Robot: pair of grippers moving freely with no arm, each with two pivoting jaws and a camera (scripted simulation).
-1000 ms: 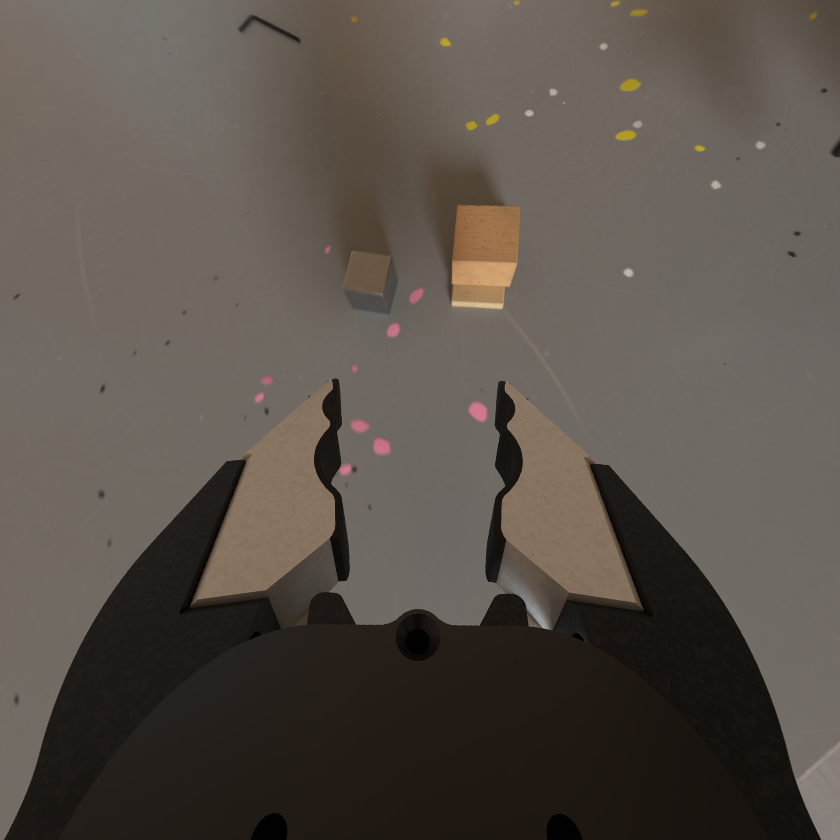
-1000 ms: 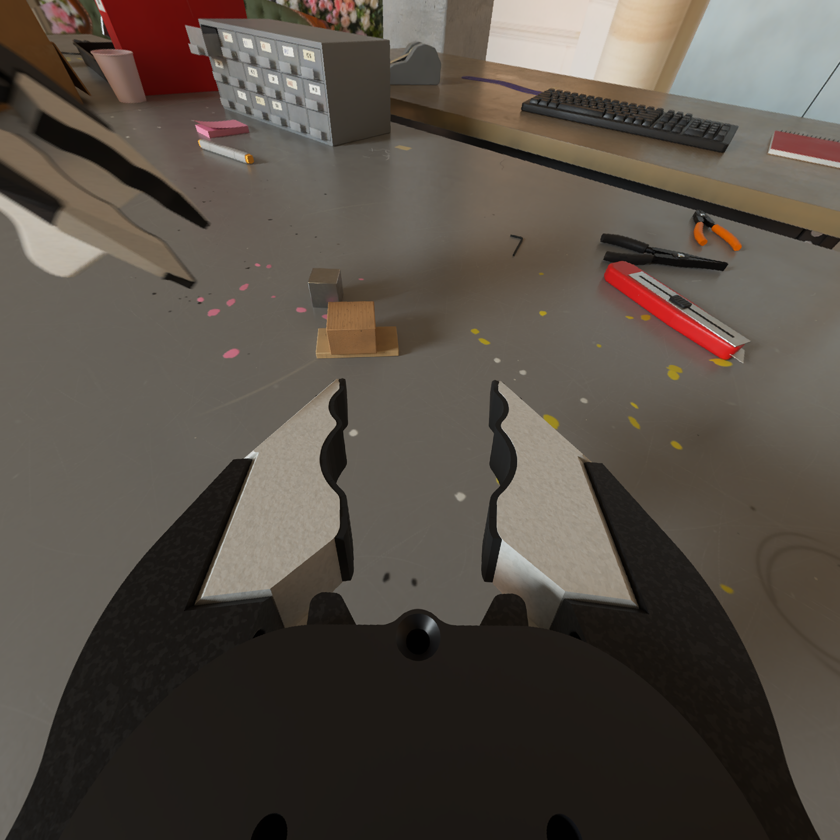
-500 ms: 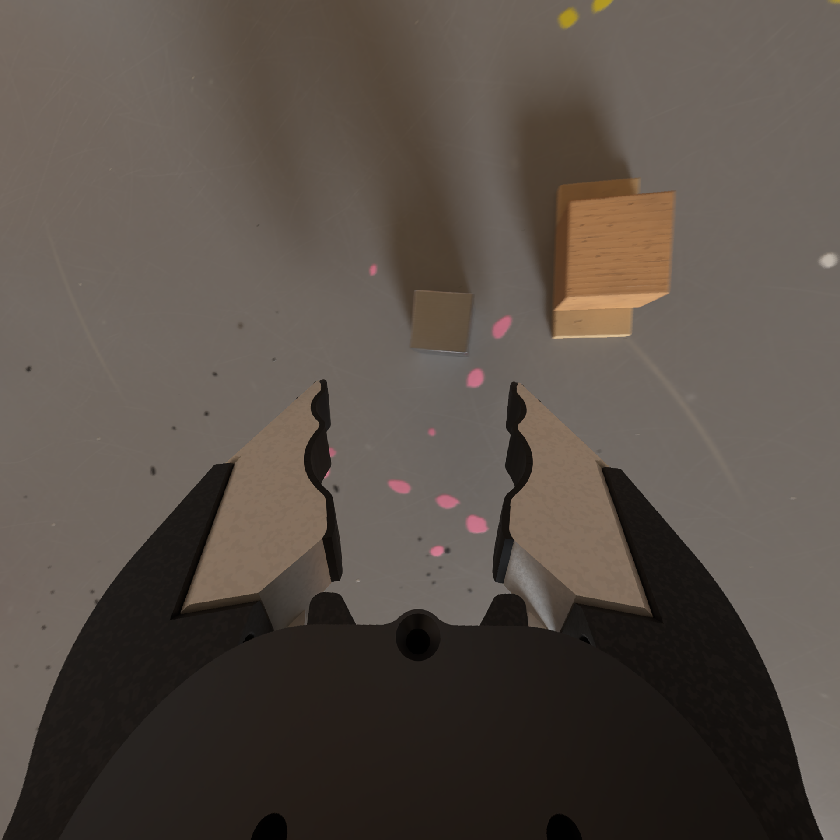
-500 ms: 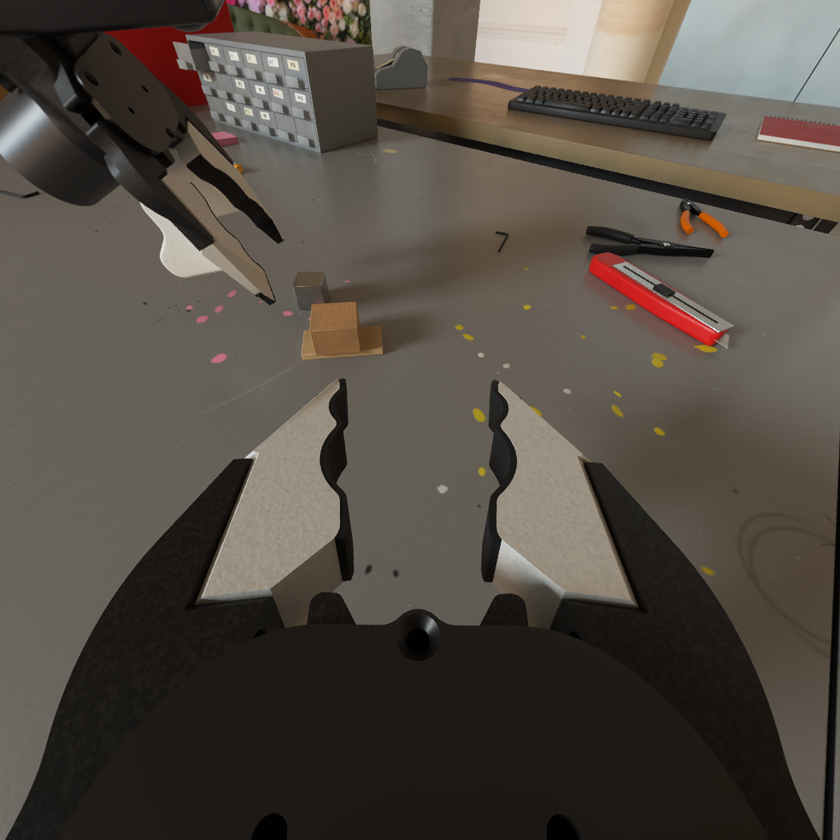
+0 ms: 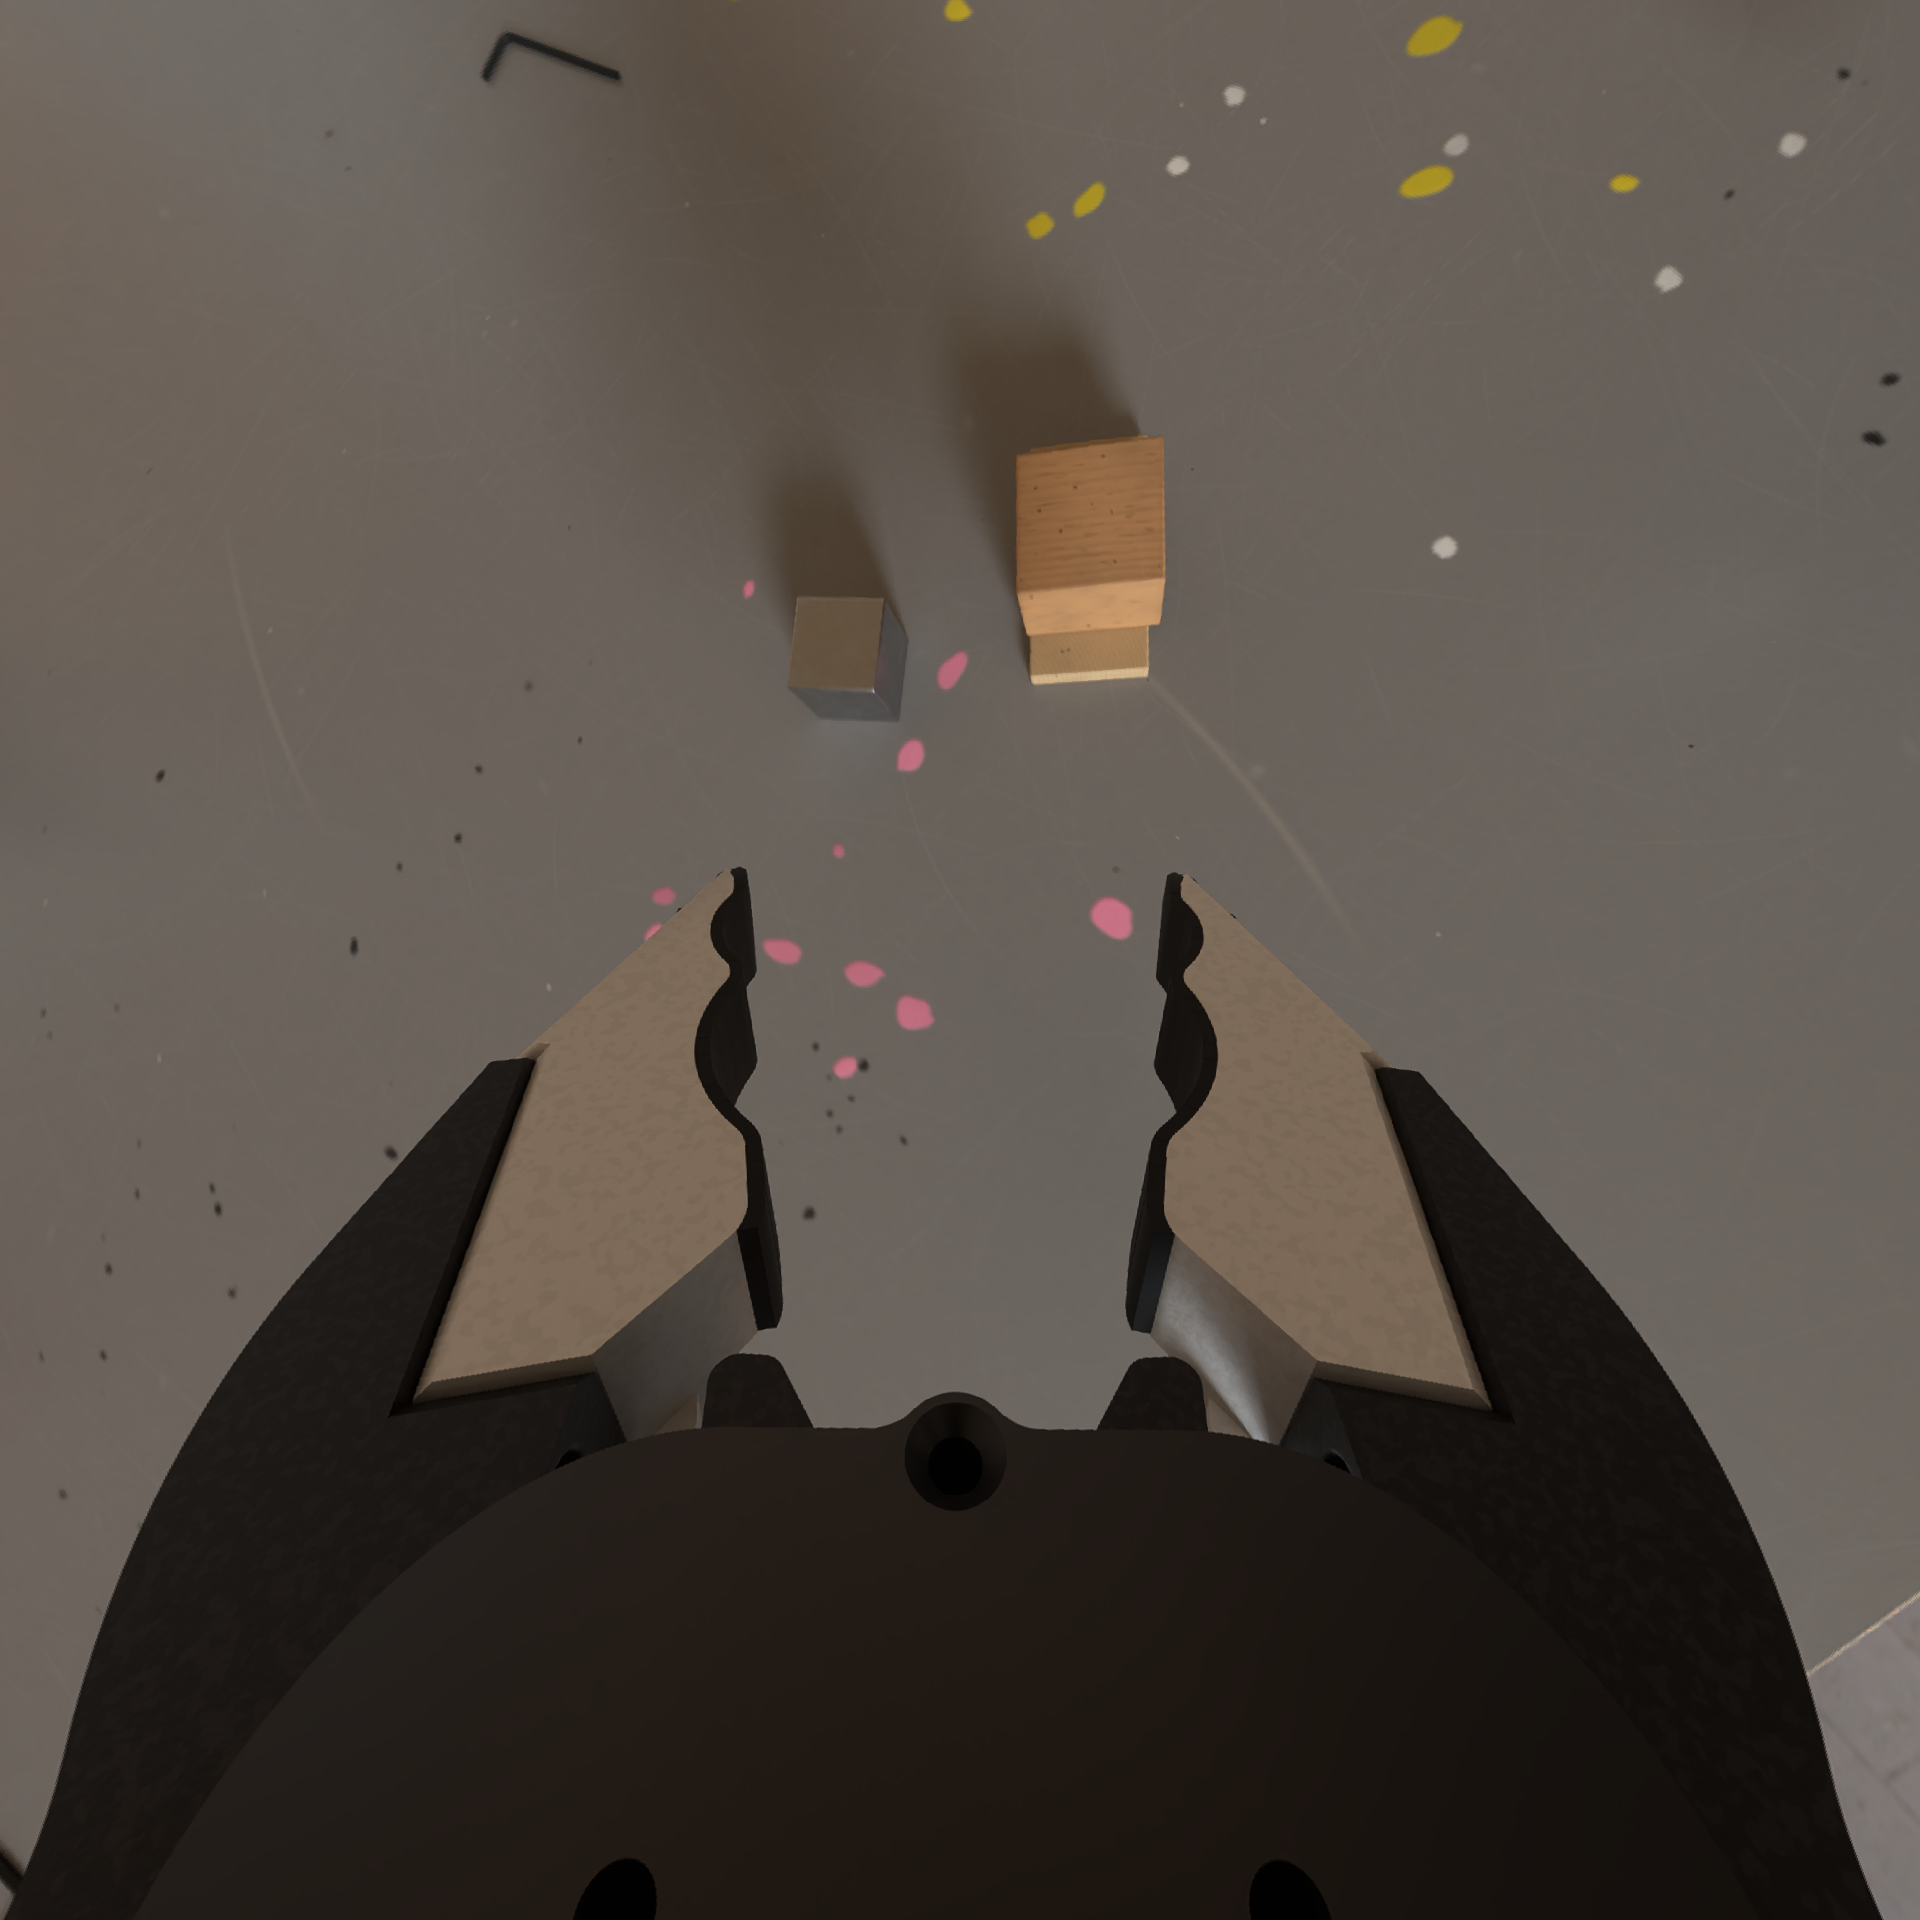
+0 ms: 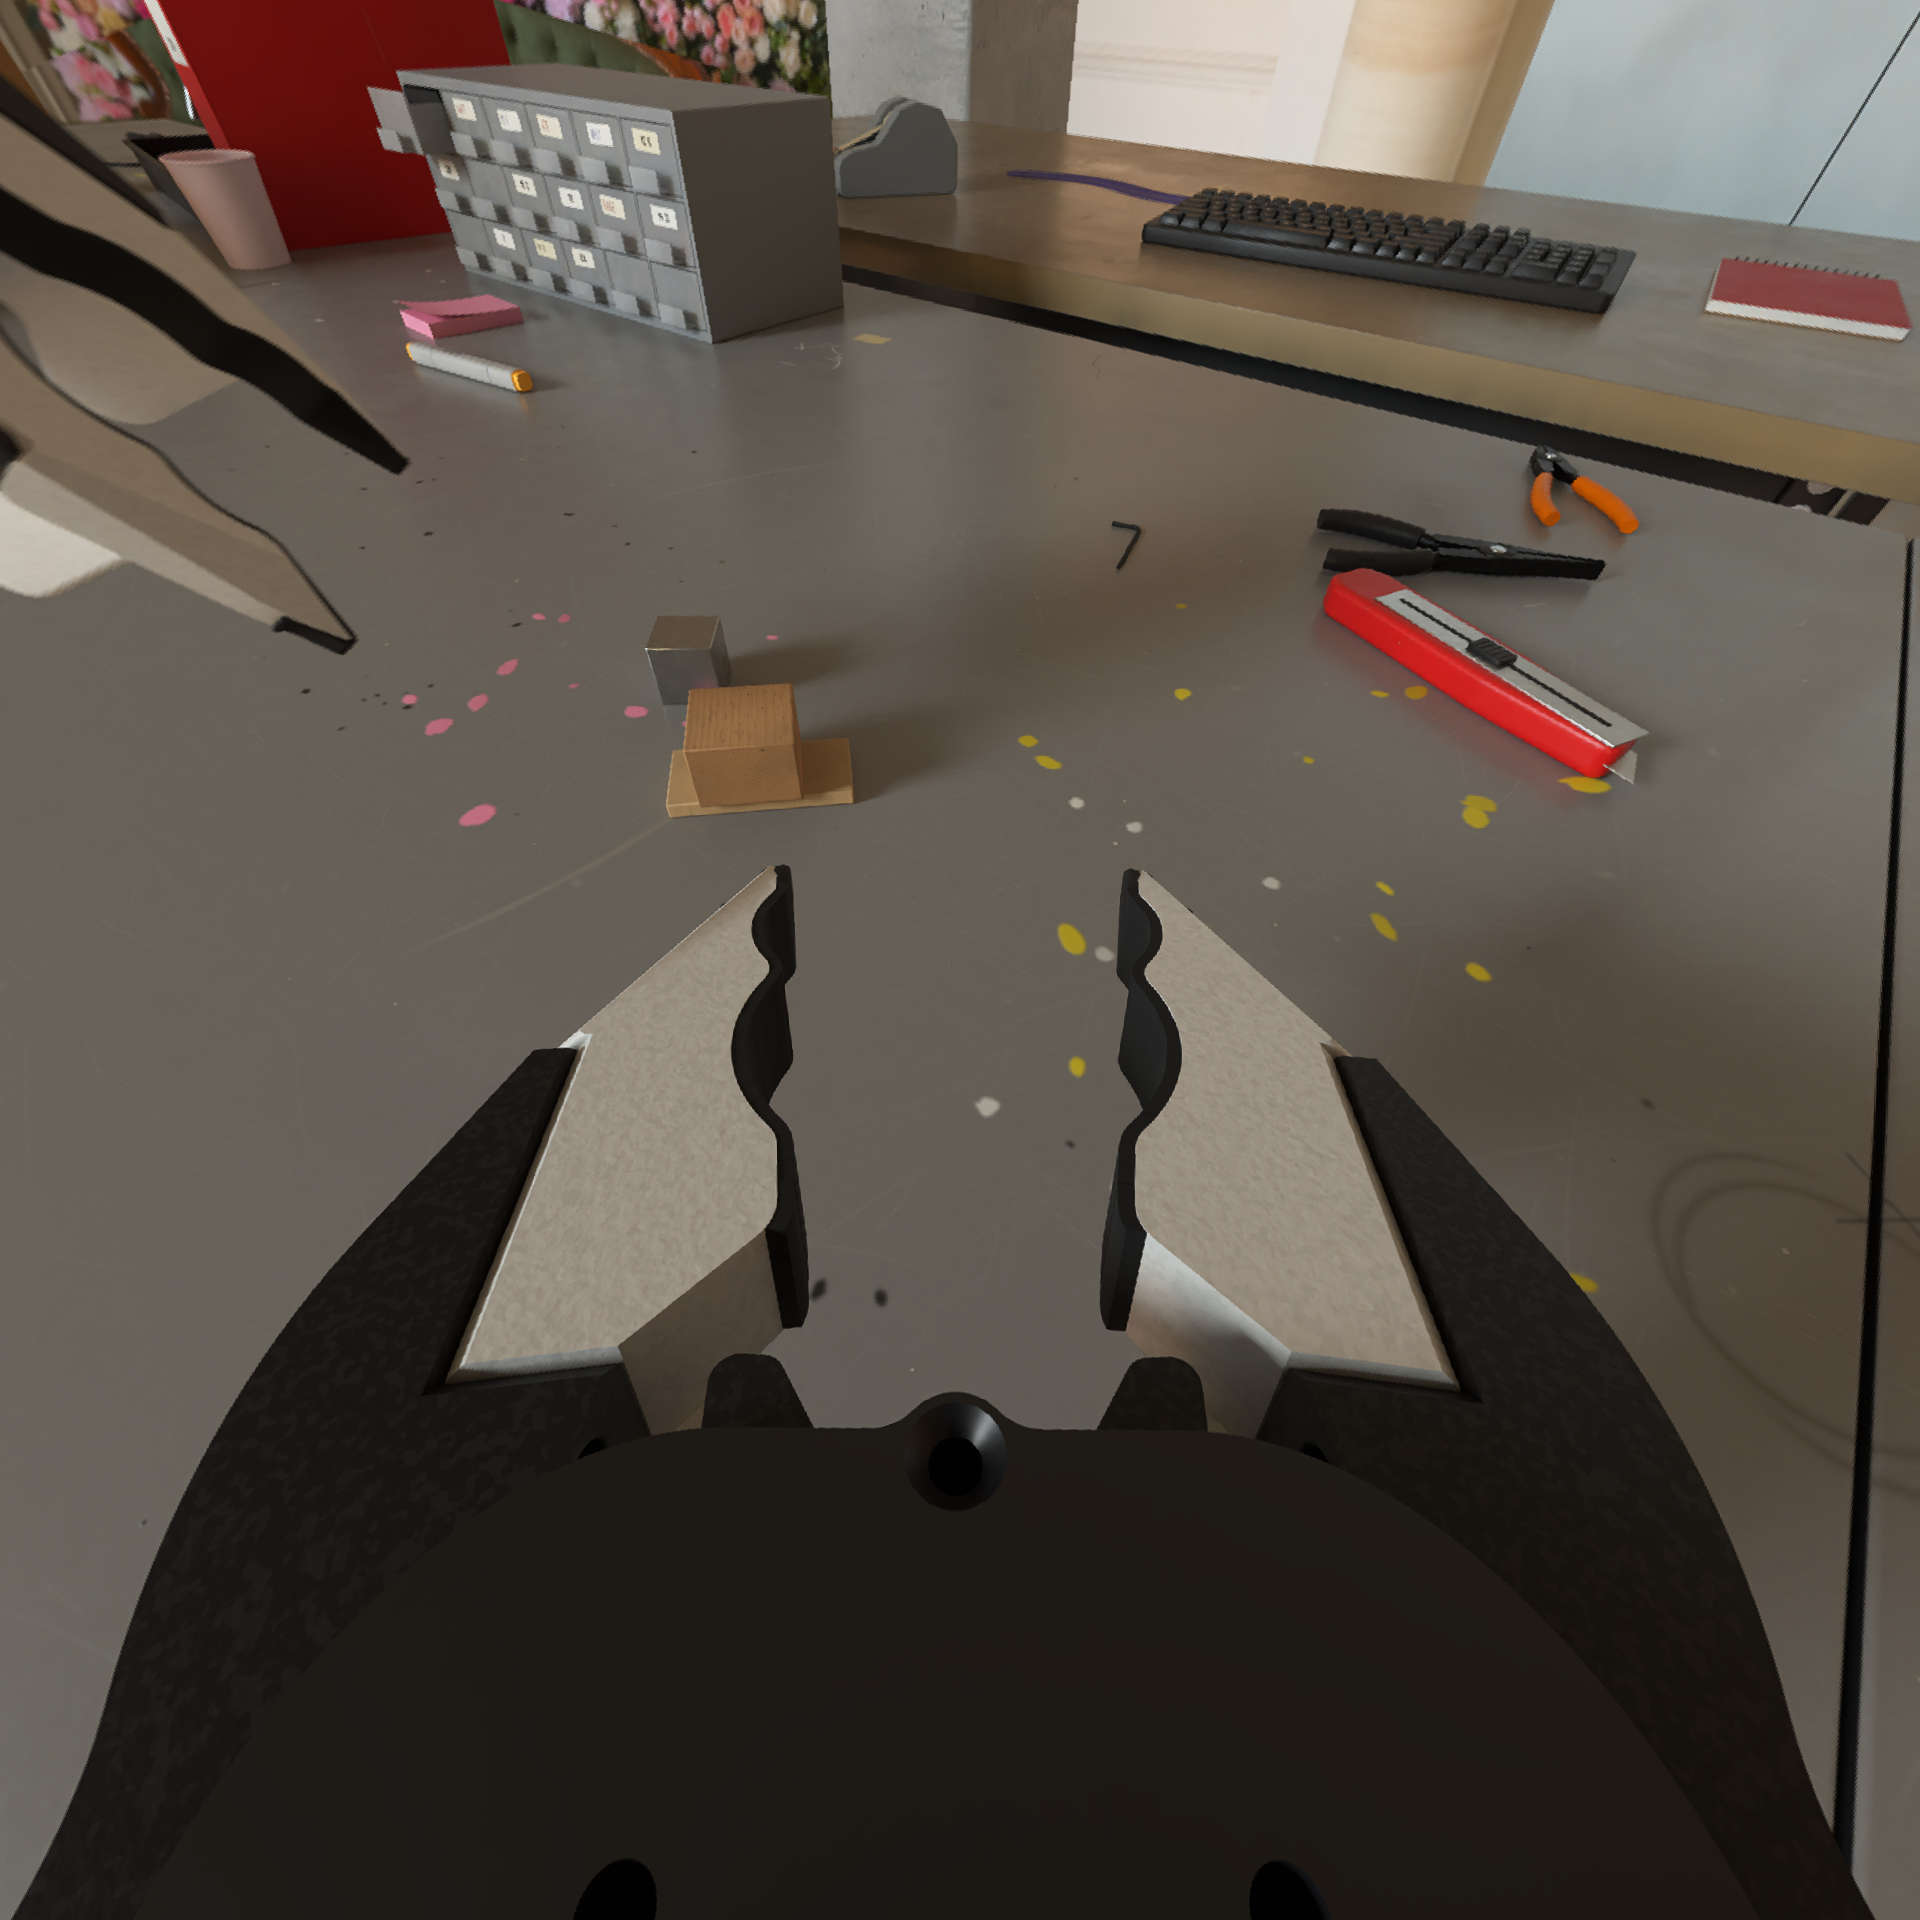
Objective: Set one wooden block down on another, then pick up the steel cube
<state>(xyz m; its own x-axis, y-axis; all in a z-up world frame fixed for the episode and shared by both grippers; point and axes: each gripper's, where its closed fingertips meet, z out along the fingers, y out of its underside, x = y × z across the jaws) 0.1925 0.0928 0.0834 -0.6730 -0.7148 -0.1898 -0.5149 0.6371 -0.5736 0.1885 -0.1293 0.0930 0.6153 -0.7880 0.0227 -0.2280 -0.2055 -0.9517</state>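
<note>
A small steel cube (image 5: 842, 655) sits on the grey table, just left of a wooden cube (image 5: 1089, 530) that rests on a flat wooden block (image 5: 1089, 657). My left gripper (image 5: 956, 878) is open and empty, above and short of the steel cube, which lies ahead and slightly left of its fingers. In the right wrist view the steel cube (image 6: 686, 655) stands behind the wooden cube (image 6: 740, 753) on the flat block (image 6: 826, 774). My right gripper (image 6: 956, 873) is open and empty, short of the stack. The left gripper (image 6: 348, 551) shows at the upper left, open.
A red box cutter (image 6: 1486, 670), black pliers (image 6: 1455, 551), orange pliers (image 6: 1579, 494) and a hex key (image 6: 1125, 542) lie to the right. A grey drawer cabinet (image 6: 634, 197), marker (image 6: 468, 366), pink notes (image 6: 462, 315) and pink cup (image 6: 229, 208) stand at the back left.
Half a second ago my left gripper was low and close over the steel cube; it has now pulled back up and away. The blocks, the cube and the right gripper barely changed.
</note>
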